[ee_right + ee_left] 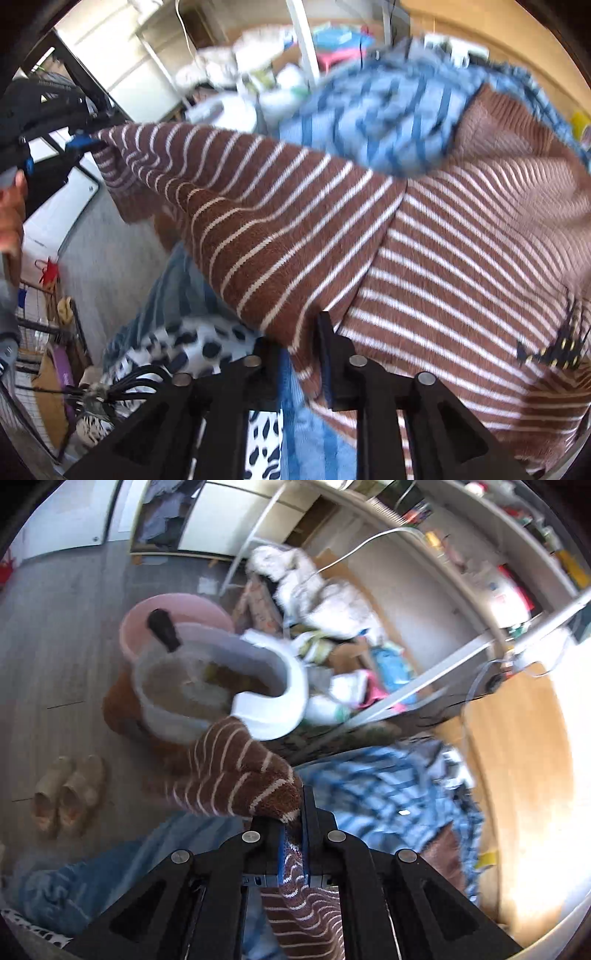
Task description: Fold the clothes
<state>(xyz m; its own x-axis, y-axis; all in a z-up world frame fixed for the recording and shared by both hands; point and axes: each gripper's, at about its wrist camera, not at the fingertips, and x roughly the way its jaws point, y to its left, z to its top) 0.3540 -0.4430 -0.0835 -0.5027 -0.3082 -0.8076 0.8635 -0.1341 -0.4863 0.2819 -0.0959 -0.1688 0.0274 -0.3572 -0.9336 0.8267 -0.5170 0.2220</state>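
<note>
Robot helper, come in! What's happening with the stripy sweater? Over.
Left gripper shut on brown striped sweater, sleeve end. Right gripper partly apart at sweater's edge, grip unclear. Blue plaid shirt lying on sweater, in the way.

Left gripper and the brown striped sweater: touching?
Touching. Left wrist view shows the left gripper shut on the brown striped sweater, fabric pinched between its pads.

Bright daylight, glare at right edge, motion blur throughout, fisheye-curved dark corners
</note>
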